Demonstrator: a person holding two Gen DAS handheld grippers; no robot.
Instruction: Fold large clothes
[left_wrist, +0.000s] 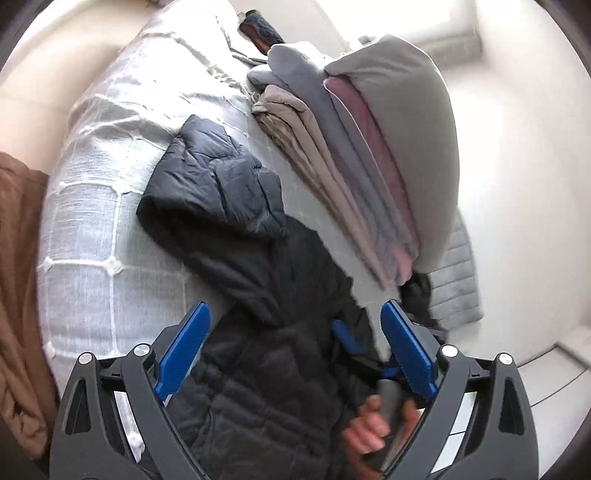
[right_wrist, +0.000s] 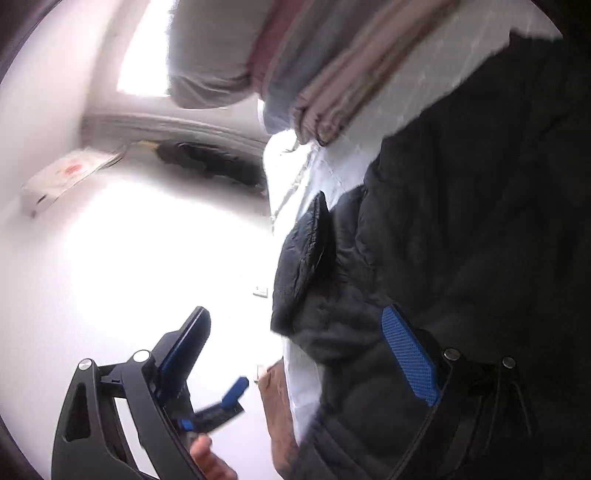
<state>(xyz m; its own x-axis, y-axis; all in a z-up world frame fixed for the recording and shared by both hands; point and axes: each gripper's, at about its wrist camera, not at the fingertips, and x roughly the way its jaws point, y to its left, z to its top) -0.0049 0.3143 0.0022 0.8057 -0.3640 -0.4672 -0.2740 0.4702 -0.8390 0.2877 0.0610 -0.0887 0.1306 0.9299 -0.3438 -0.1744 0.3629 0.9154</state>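
A black quilted puffer jacket (left_wrist: 236, 236) lies crumpled and unfolded on the pale bedspread, hood end bunched.

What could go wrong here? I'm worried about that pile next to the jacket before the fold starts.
1. The stack of folded clothes sits right beside the black puffer jacket; swinging a sleeve over could knock it.
2. Both the left gripper and right gripper are open, so nothing pins the jacket yet.
3. Part of the jacket lies at the bed's edge and may slide off.
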